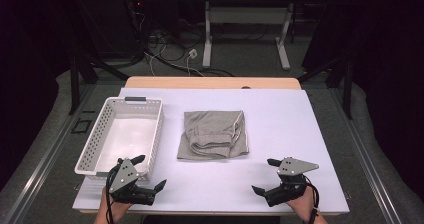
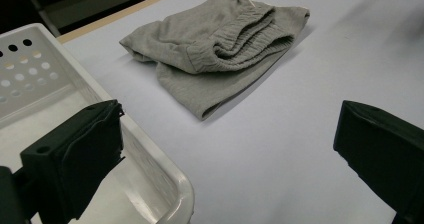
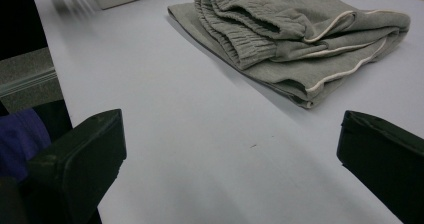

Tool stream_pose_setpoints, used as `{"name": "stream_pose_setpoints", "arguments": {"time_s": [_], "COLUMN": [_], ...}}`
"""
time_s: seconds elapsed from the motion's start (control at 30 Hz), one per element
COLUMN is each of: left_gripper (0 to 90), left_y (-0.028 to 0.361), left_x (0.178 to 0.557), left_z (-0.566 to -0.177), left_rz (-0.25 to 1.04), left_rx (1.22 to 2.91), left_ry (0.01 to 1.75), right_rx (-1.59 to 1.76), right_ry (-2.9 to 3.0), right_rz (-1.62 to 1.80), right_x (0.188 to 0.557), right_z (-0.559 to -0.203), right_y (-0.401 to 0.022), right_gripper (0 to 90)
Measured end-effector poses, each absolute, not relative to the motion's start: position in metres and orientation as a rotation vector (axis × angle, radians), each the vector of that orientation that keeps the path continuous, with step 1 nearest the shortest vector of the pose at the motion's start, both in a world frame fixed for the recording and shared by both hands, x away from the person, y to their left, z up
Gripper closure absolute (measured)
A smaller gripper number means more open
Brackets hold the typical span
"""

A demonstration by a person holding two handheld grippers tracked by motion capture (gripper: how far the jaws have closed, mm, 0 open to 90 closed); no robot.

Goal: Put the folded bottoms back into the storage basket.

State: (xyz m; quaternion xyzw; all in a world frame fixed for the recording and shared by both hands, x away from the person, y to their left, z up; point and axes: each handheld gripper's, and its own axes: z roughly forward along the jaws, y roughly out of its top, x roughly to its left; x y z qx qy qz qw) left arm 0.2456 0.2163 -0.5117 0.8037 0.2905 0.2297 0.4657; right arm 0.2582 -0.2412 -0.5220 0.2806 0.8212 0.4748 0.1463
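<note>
Plenty of bare white table (image 1: 280,134) lies around the folded grey shorts (image 1: 214,134), which sit mid-table just right of the white basket (image 1: 150,149). Left gripper (image 1: 150,173) hovers at the basket's near corner, right gripper (image 1: 265,175) over the near right edge. Both have jaws spread wide, gripping nothing.

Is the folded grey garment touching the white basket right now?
Apart. The high view shows a strip of bare table surface between the white basket and the folded grey garment; the left gripper view shows the same gap.
</note>
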Motion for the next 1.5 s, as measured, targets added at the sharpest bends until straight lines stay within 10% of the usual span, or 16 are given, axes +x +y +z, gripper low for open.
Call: {"name": "stream_pose_setpoints", "arguments": {"time_s": [1.5], "left_gripper": [0.0], "left_y": [0.176], "left_x": [0.255], "left_z": [-0.51], "left_rz": [0.489], "left_rx": [1.989], "left_ry": [0.674], "right_rx": [0.857], "right_ry": [2.439], "right_rz": [1.323], "right_x": [0.274], "right_z": [-0.523], "right_y": [-0.216], "right_gripper": [0.0]}}
